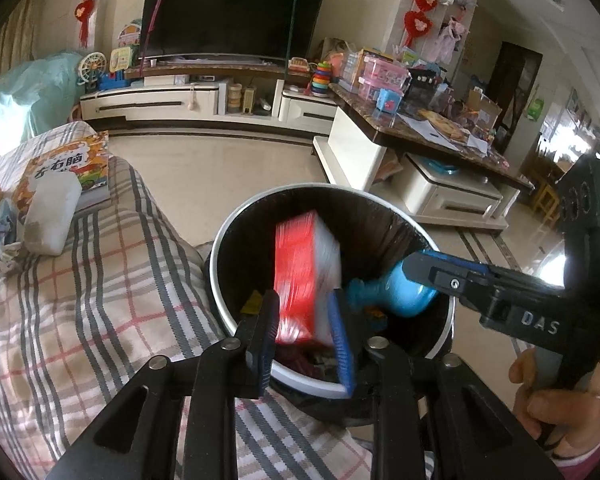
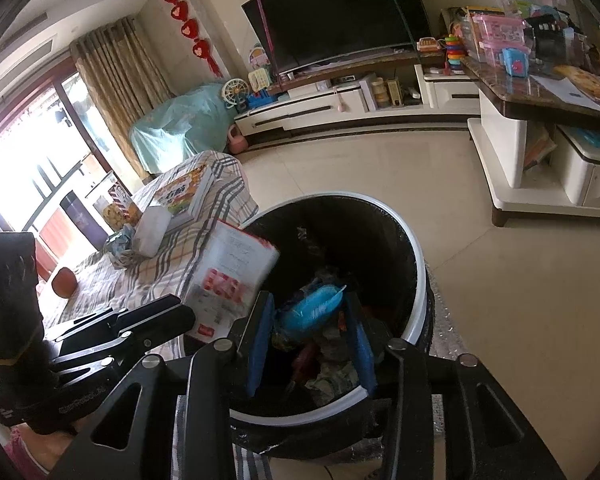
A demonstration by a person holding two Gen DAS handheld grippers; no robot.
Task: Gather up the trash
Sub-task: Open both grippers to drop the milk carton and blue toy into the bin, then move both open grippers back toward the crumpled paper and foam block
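Note:
A round black trash bin with a white rim stands beside a plaid-covered seat, with several scraps inside. My left gripper hangs over the bin's near edge. A red-and-white box stands blurred between its jaws, slipping loose into the bin. My right gripper is over the bin's right side with its jaws apart. A blurred blue plastic bottle lies free between and below them. Both grippers are open.
The plaid cover carries a picture book, a white tissue pack and crumpled paper. A cluttered coffee table stands right of the bin, a TV stand behind. A person's hand holds the right gripper.

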